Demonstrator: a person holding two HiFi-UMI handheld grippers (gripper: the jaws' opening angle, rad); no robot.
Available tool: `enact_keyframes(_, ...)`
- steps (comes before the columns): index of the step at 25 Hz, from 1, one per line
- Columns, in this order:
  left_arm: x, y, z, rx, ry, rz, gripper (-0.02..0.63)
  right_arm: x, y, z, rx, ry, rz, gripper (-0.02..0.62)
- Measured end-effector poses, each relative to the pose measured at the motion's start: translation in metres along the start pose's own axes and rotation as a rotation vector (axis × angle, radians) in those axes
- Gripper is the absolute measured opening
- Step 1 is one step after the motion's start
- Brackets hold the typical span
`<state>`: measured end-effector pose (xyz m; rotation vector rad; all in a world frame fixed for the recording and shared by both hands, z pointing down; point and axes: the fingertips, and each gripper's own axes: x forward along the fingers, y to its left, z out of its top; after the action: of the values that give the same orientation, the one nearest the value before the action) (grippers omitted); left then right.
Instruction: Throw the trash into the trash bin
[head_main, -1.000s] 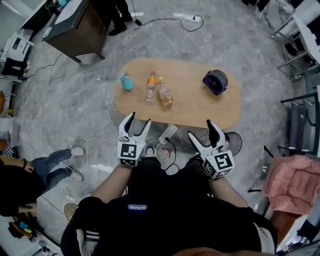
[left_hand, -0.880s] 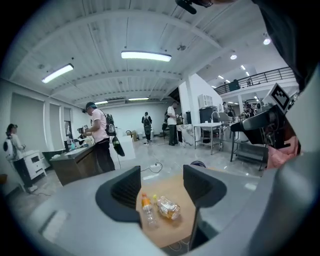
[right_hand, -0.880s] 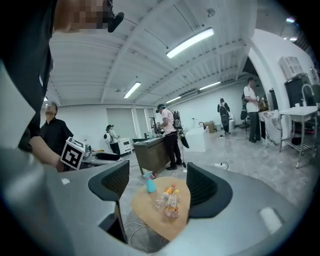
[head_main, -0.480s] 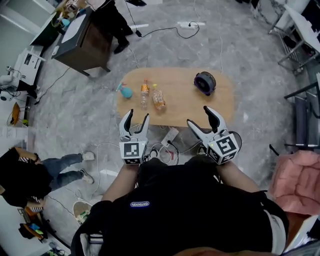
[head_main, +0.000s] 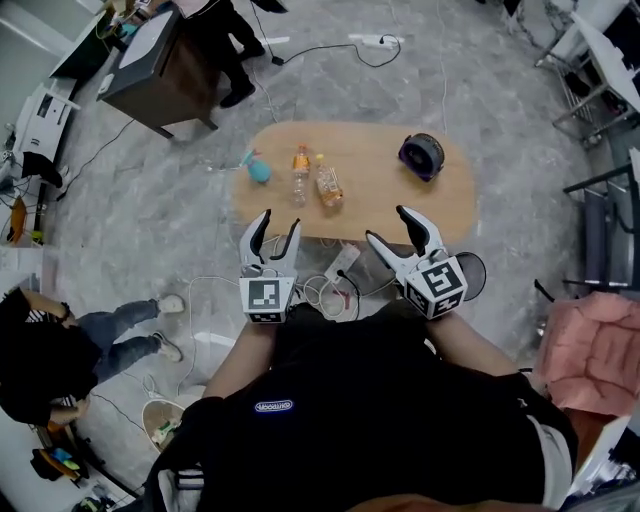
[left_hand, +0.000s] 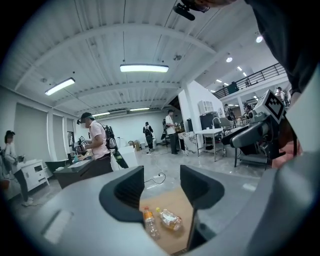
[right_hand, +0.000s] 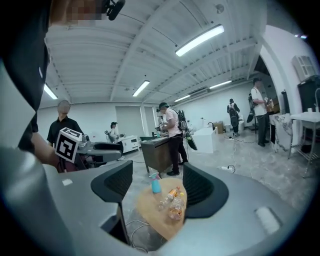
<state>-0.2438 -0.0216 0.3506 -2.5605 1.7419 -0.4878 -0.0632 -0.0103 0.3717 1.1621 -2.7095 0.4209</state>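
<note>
Head view is showing the left gripper (head_main: 278, 222) and right gripper (head_main: 389, 225) hanging at the wooden table's (head_main: 390, 205) near edge, jaws apart and empty; the right's have just been closing on nothing. Farther on the table, an orange-capped bottle (head_main: 301, 176) and a yellow-capped bottle (head_main: 329, 186) are lying side by side, with a purple-rimmed round container (head_main: 423, 155) well apart to their right.

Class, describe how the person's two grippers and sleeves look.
The left gripper and right gripper have pale grey curved jaws with black ribbed pads, each carrying a white cube with black square markers. The sleeves are black. The right's jaws have just been closing, nothing between.
</note>
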Motion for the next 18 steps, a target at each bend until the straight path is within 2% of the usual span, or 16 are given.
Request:
enact_keyframes(3, -0.014, 0.042, -0.015, -0.020, -0.055, -0.034, 0.230, 0.043, 0.029, -0.002, 0.000, 0.030, -0.046, 0.345)
enact_keyframes(6, -0.027, 0.084, -0.044, -0.046, -0.051, -0.066, 0.222, 0.082, 0.059, -0.002, -0.020, 0.043, -0.089, 0.347)
enact_keyframes(10, -0.034, 0.128, -0.065, -0.076, -0.051, -0.118, 0.221, 0.121, 0.088, -0.005, -0.020, 0.071, -0.159, 0.347)
enact_keyframes(13, -0.036, 0.142, -0.072, -0.104, -0.043, -0.153, 0.213, 0.135, 0.096, -0.008, -0.029, 0.087, -0.201, 0.347)
enact_keyframes(18, -0.021, 0.147, -0.089, -0.082, 0.004, -0.183, 0.206, 0.151, 0.083, -0.040, -0.001, 0.155, -0.264, 0.354)
